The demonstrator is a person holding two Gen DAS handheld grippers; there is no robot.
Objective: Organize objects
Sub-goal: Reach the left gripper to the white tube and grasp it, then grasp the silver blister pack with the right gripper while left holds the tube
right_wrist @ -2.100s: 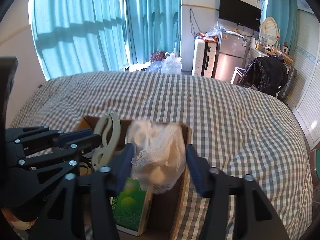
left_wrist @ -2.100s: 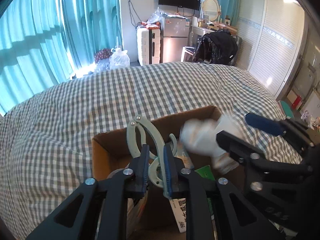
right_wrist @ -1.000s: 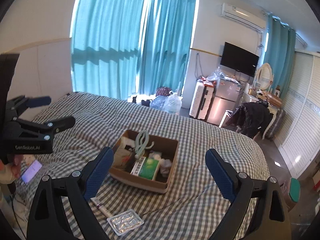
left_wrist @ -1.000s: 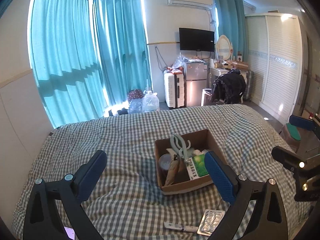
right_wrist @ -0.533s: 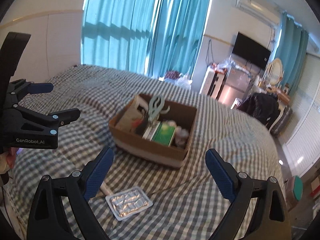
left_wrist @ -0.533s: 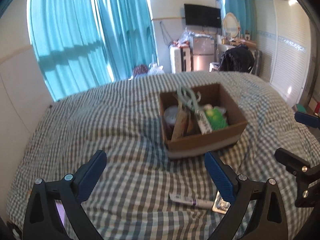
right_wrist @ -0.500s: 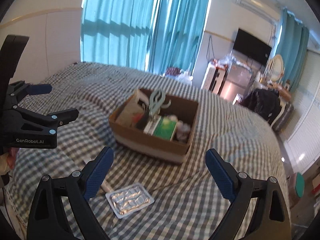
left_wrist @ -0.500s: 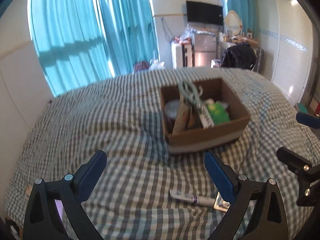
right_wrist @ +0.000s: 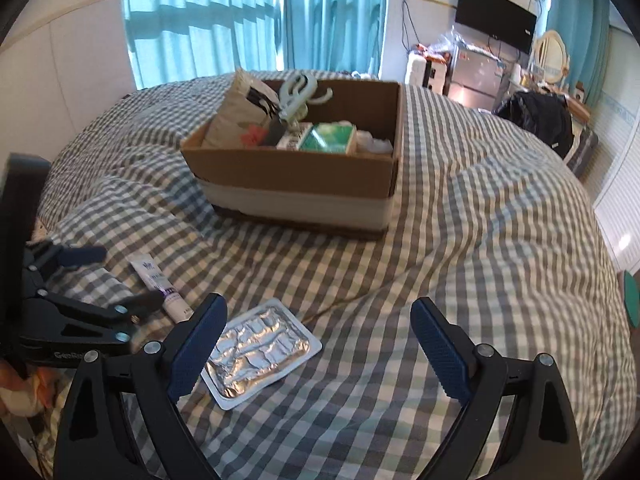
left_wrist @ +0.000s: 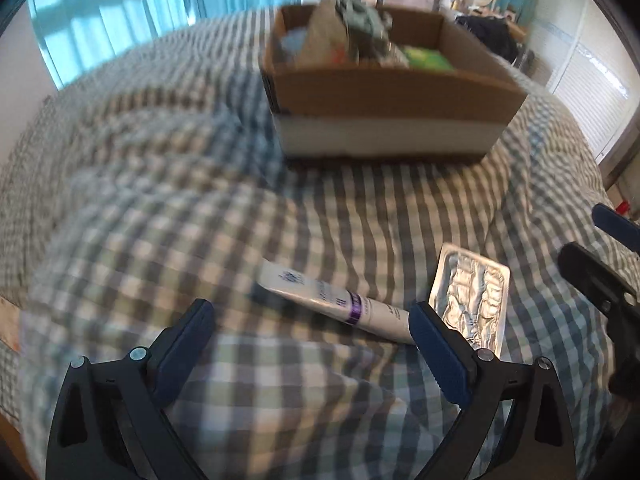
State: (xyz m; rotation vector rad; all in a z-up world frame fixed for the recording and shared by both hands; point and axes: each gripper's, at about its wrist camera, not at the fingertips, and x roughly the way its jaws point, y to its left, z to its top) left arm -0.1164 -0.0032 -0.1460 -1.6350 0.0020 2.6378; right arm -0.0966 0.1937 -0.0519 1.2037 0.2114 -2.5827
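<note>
A white tube with a purple band (left_wrist: pixel 332 302) lies on the checked bed cover, just ahead of my open, empty left gripper (left_wrist: pixel 308 332). It also shows in the right wrist view (right_wrist: pixel 160 284). A silver blister pack (left_wrist: pixel 472 298) lies to its right, and in the right wrist view (right_wrist: pixel 260 350) it sits by my left fingertip. My right gripper (right_wrist: pixel 320 334) is open and empty above the cover. A cardboard box (right_wrist: pixel 296 172) holding a green packet, a pale clip and other items stands farther back; it also shows in the left wrist view (left_wrist: pixel 384 96).
The grey checked bed cover (right_wrist: pixel 480 240) is rumpled around the box. My left gripper (right_wrist: pixel 76 304) shows at the left of the right wrist view. Teal curtains (right_wrist: pixel 240 12), a TV, a fridge and a wardrobe stand beyond the bed.
Both grippers have dropped lower and closer to the bed. The tube and blister pack now lie right in front of the fingers. Both stay open and empty.
</note>
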